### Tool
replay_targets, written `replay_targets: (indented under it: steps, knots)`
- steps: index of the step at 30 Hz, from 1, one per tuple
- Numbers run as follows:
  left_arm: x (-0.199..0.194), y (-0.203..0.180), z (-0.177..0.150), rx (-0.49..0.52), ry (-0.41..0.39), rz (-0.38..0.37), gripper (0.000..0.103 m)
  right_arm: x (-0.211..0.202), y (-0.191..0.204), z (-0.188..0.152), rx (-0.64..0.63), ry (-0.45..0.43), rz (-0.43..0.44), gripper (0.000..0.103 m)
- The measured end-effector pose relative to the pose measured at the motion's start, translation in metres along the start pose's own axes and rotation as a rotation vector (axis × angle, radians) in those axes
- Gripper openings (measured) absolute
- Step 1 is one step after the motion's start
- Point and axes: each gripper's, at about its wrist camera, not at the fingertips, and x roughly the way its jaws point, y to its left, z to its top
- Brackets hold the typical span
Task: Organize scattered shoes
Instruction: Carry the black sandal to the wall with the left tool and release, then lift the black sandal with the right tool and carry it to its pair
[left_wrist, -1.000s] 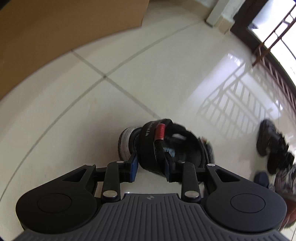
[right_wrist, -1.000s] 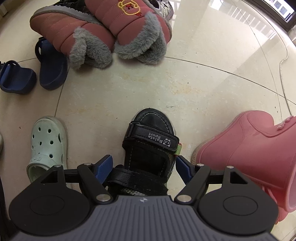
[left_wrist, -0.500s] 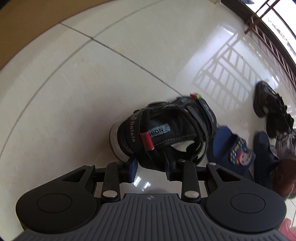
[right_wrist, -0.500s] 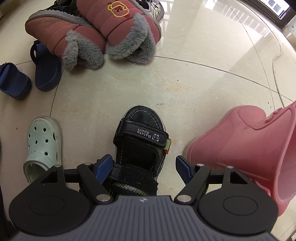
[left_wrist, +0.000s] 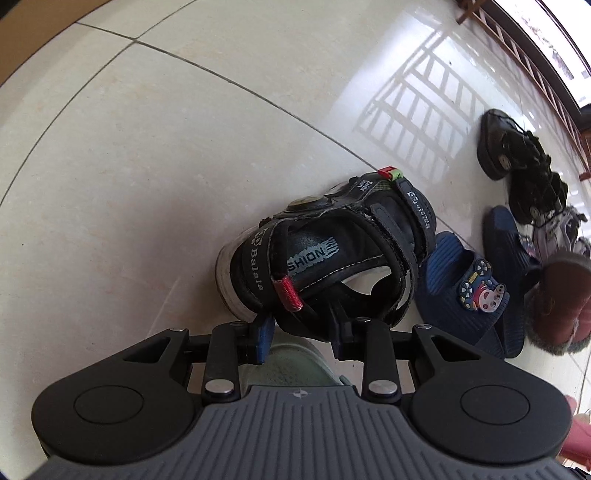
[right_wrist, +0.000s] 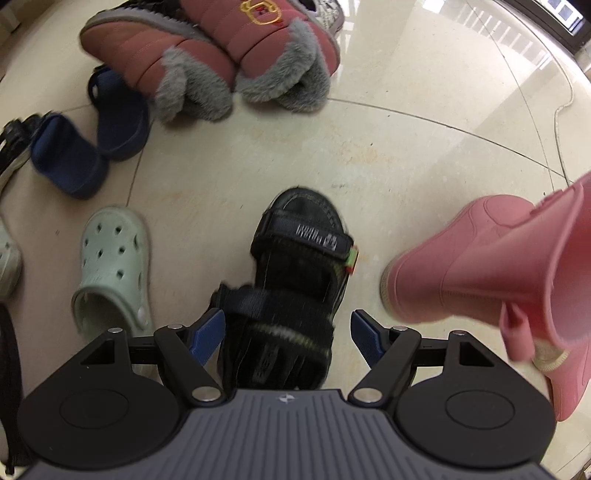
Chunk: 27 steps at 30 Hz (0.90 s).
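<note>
My left gripper is shut on the heel strap of a black "Balala" sandal, which hangs tilted on its side above the tiled floor. A matching black sandal lies flat on the floor in the right wrist view, toe pointing away. My right gripper is open, its blue fingertips either side of that sandal's heel end and not touching it. The right wrist view is slightly motion-blurred.
A pink rain boot stands close on the right and a pale green clog on the left. Blue slippers and pink furry boots lie beyond. The left wrist view shows blue slippers, black shoes and a green clog underneath.
The left gripper has swung the held sandal from open floor toward the shoe pile, bringing blue slippers and a green clog into view. The right gripper stayed open and shifted slightly over its sandal.
</note>
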Motion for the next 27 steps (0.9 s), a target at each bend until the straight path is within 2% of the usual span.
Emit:
replay_targets:
  steps: [2, 4, 5, 10, 19, 22, 25, 27]
  knots:
    - [0.001, 0.003, 0.001, -0.011, 0.004, -0.003, 0.035, 0.000, -0.002, -0.006, 0.011, 0.014, -0.004, 0.080]
    - [0.001, 0.007, 0.004, -0.026, 0.009, 0.000, 0.045, 0.001, -0.004, -0.011, 0.027, 0.024, -0.006, 0.080]
    - [0.001, 0.009, 0.005, -0.022, 0.012, 0.004, 0.046, 0.003, -0.007, -0.014, 0.048, 0.026, -0.001, 0.080]
    - [-0.005, 0.009, 0.011, 0.055, 0.015, 0.007, 0.056, 0.014, -0.022, -0.020, 0.121, 0.022, -0.010, 0.075]
    - [-0.024, 0.007, 0.017, 0.211, -0.010, 0.041, 0.056, 0.042, -0.013, -0.017, 0.050, 0.018, -0.058, 0.059]
    - [-0.030, 0.002, 0.022, 0.279, -0.029, 0.061, 0.056, 0.049, -0.011, -0.015, 0.044, 0.019, -0.054, 0.051]
    - [-0.031, -0.002, 0.029, 0.331, -0.038, 0.068, 0.056, 0.052, -0.011, -0.012, 0.044, 0.021, -0.044, 0.049]
    - [-0.029, -0.003, 0.034, 0.348, -0.038, 0.067, 0.056, 0.051, -0.012, -0.009, 0.050, 0.023, -0.032, 0.043]
